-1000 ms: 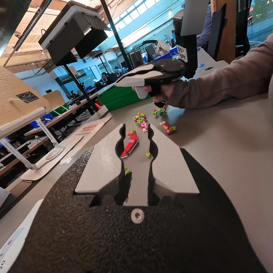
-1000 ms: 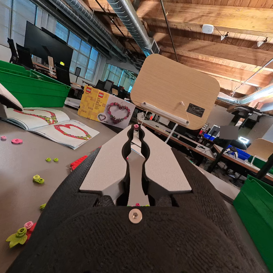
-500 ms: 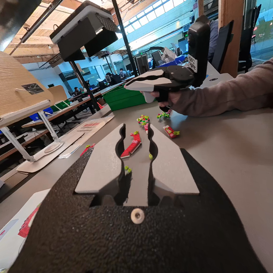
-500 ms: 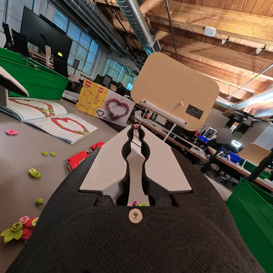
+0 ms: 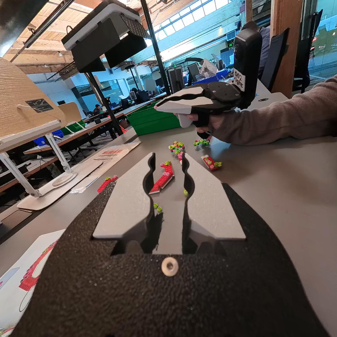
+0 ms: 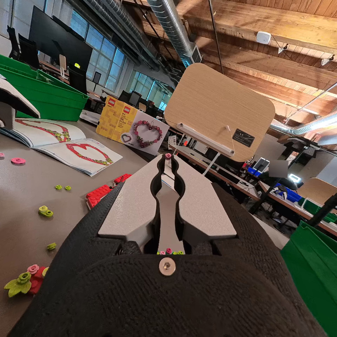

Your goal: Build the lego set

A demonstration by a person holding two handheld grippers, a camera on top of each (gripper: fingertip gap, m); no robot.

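My left gripper [image 5: 168, 157] is open and empty, low over the grey table [image 5: 273, 191]. A curved red brick segment [image 5: 162, 180] lies on the table between its fingers and ahead of them. Two lime studs [image 5: 157, 207] and a lime piece [image 5: 185, 192] lie nearer. My right gripper [image 6: 168, 158] is shut on a small pink flower stud [image 6: 168, 155] at its tips and is held above the table. It also shows in the left wrist view [image 5: 156, 107], with a hand around it. Flowered red pieces [image 5: 211, 162] and a flower cluster [image 5: 176, 146] lie below it.
An open instruction booklet [image 6: 73, 145], the yellow set box [image 6: 131, 127] and a green bin [image 6: 45, 98] stand at the far side. A wooden book stand [image 6: 218, 113] is ahead of the right gripper. Another green bin [image 6: 313, 264] is at right. Loose lime and pink pieces [image 6: 45, 212] dot the table. Left tips to right tips: about 15 centimetres.
The right gripper has drifted a little to the right, the pink stud still in it. The left gripper has pulled back slightly; a booklet page now shows at its lower left.
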